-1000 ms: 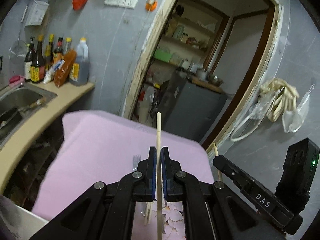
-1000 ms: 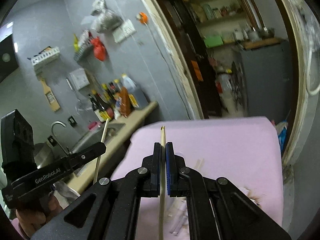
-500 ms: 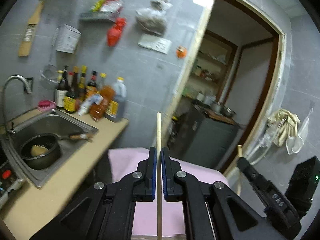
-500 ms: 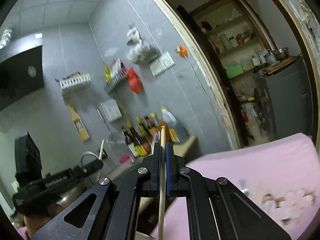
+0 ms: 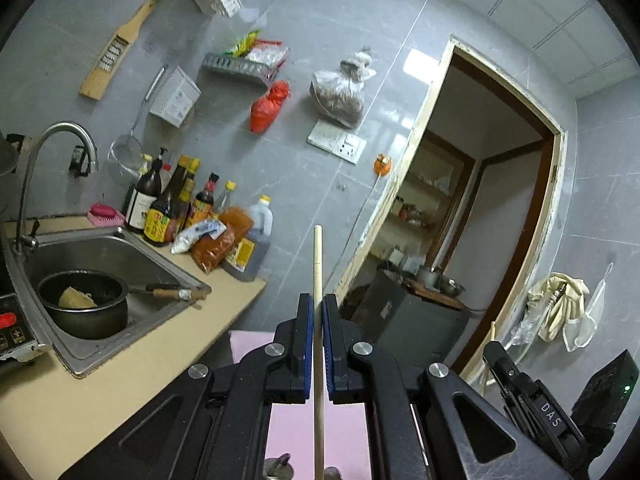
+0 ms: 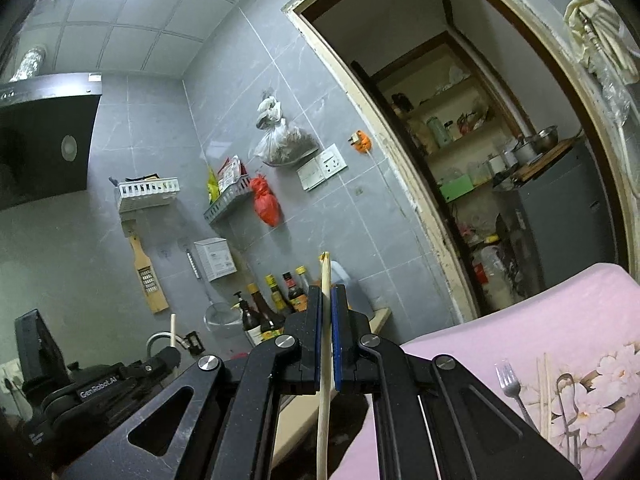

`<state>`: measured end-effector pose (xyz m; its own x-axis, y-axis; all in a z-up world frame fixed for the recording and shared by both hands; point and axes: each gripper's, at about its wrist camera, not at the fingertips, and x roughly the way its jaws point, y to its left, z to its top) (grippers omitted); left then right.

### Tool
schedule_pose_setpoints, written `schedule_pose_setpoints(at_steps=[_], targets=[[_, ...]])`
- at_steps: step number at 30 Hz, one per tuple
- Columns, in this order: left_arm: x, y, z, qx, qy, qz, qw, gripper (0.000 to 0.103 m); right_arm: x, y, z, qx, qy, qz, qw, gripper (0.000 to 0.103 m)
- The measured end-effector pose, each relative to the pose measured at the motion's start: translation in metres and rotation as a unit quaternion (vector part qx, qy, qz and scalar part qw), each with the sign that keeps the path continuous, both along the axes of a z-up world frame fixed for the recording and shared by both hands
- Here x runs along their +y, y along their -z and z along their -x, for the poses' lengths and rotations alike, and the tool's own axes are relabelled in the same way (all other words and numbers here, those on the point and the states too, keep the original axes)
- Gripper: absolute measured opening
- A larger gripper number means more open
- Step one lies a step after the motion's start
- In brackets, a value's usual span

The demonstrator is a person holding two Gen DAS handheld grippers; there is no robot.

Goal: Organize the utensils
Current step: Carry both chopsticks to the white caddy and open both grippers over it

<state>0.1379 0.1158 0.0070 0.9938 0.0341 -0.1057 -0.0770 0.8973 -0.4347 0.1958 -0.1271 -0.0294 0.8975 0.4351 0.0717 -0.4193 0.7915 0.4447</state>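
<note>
The left tool [image 5: 316,312] is clamped on a chopstick [image 5: 317,264] at frame centre, open air ahead above the desk edge [image 5: 240,304]. The right tool [image 6: 327,300] grips another chopstick [image 6: 326,276]; a fork [image 6: 510,384] lies lower right.

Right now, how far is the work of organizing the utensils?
Nothing looks finished yet. In hand: the left claw is shut on one wooden chopstick, and the right claw is shut on another chopstick; neither is stored. Left: a fork and more utensils lie on the pink cloth. No destination holder can be identified.
</note>
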Motion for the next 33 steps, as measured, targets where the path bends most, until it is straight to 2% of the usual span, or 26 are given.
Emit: schedule_pose_setpoints(at_steps=[4,11,17,21,25,33], targets=[[-0.003,0.012,0.004,-0.014,-0.008,-0.005,0.9999,0.005,0.001,0.001,0.004,-0.012,0.016,0.015,1.0,0.004],[-0.009,0.027,0.014,-0.042,-0.021,-0.009,0.9989,0.005,0.006,0.007,0.004,-0.012,0.001,0.038,0.999,0.004],[-0.017,0.038,0.022,-0.059,-0.038,-0.033,0.997,0.005,0.01,0.015,0.007,-0.011,-0.009,0.062,0.998,0.004],[-0.027,0.044,0.026,-0.068,-0.049,-0.065,0.9944,0.005,0.011,0.018,0.01,-0.019,-0.014,0.078,0.997,0.004],[-0.037,0.05,0.028,-0.065,-0.042,-0.094,0.9926,0.005,0.014,0.022,0.013,-0.023,-0.022,0.097,0.995,0.004],[-0.041,0.05,0.033,-0.043,-0.018,-0.122,0.9914,0.005,0.009,0.024,0.017,-0.009,-0.028,0.103,0.994,0.004]])
